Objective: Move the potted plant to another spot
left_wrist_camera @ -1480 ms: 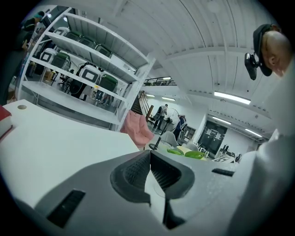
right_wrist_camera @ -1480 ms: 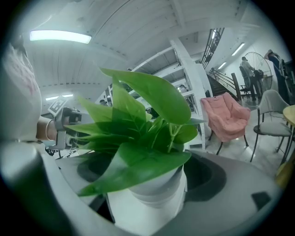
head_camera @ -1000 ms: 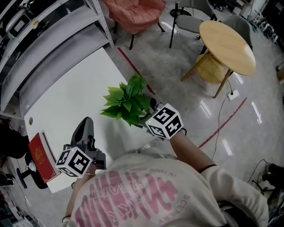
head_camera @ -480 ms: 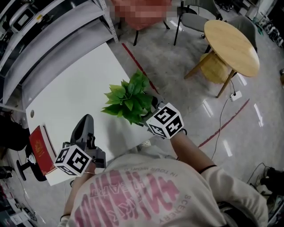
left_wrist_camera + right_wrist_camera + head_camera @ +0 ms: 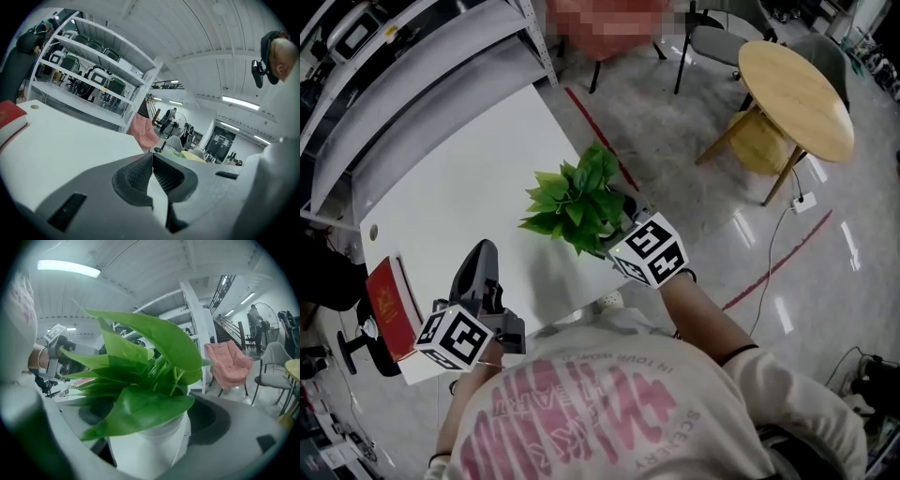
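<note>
A lab hall: metal shelving, concrete floor.

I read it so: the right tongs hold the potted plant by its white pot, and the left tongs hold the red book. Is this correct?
Not quite. The left tongs hold nothing: the left gripper view shows them shut and empty; the red book lies on the table. The right tongs do hold the potted plant by its white pot.

Pink print on the person's shirt reads "SCENERY" (other lettering there too distorted to read).
</note>
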`<act>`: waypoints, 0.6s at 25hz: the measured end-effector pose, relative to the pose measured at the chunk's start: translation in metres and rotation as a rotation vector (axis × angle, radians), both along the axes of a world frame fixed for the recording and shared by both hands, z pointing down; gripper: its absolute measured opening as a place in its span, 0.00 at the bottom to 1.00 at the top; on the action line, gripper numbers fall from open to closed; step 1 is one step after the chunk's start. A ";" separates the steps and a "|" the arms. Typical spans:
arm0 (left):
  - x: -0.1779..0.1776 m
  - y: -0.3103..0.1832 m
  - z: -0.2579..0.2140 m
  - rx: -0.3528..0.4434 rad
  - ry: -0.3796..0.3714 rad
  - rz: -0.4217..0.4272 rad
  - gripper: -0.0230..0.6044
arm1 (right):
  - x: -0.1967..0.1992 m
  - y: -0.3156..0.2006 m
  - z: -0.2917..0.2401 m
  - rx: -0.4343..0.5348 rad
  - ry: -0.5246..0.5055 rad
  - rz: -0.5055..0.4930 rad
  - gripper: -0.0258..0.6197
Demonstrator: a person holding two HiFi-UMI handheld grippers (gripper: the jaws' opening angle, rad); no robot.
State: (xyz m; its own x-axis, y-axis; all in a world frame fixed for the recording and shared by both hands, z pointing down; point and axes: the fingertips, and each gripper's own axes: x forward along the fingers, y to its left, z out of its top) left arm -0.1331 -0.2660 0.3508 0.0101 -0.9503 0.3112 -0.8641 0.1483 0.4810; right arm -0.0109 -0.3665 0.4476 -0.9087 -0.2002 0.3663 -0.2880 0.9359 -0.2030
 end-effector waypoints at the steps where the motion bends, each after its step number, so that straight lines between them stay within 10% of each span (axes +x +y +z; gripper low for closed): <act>1: 0.000 0.004 -0.001 0.007 0.003 0.000 0.04 | 0.000 0.000 0.000 -0.001 0.003 0.008 0.80; 15: -0.029 0.045 -0.008 0.109 0.068 -0.094 0.04 | -0.001 0.003 0.005 -0.029 0.053 0.054 0.80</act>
State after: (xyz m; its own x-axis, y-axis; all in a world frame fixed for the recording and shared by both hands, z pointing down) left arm -0.1621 -0.2209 0.3424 -0.0631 -0.9761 0.2081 -0.8140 0.1710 0.5551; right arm -0.0122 -0.3637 0.4530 -0.8758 -0.2375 0.4202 -0.3495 0.9125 -0.2126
